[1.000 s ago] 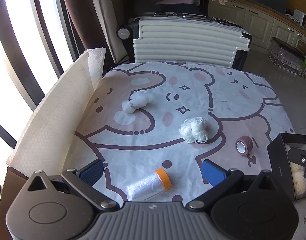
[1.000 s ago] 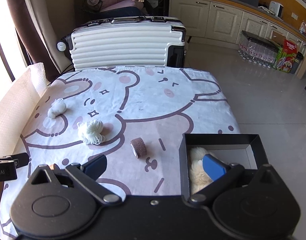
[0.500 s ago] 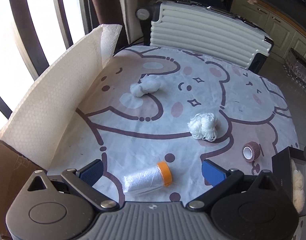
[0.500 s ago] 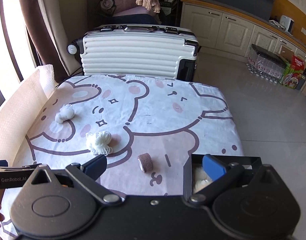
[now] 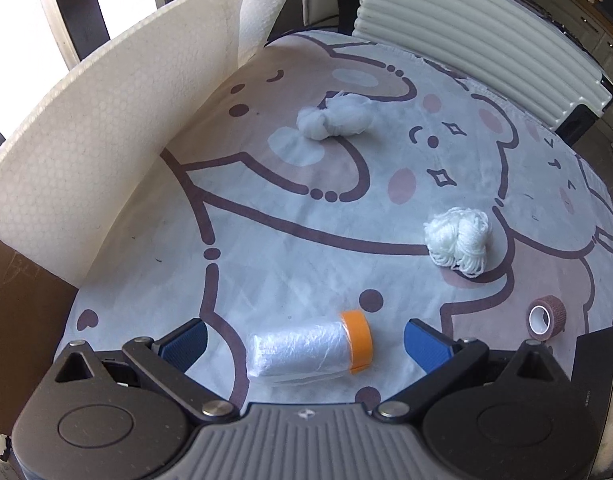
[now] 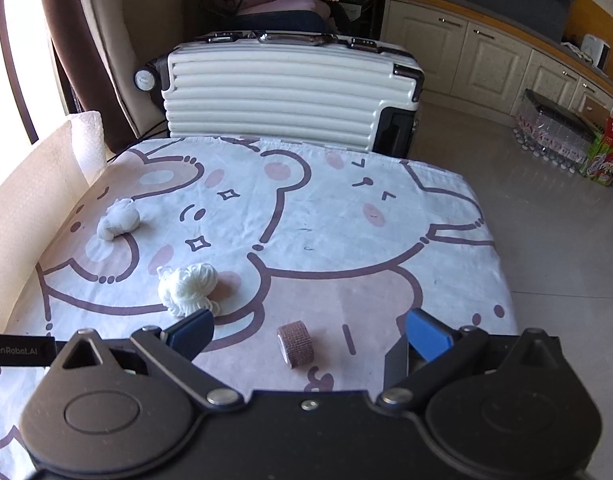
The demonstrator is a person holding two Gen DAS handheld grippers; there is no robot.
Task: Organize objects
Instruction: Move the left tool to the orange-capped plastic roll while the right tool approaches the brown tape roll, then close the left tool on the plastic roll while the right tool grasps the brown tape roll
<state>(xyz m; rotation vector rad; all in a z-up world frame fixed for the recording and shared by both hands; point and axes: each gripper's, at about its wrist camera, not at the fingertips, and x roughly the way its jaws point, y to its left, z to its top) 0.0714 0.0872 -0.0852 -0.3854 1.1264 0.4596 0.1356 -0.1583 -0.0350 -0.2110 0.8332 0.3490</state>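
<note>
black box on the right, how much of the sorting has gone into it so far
Done: only something fluffy and cream shows in the black box. In hand: nothing; the left tongs are open around the orange-capped roll, the right tongs open by the brown tape roll. Left: those, the yarn and the white bundle.

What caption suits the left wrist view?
Open left gripper framing a plastic-wrapped roll with orange end on the bear-print cloth.
</note>
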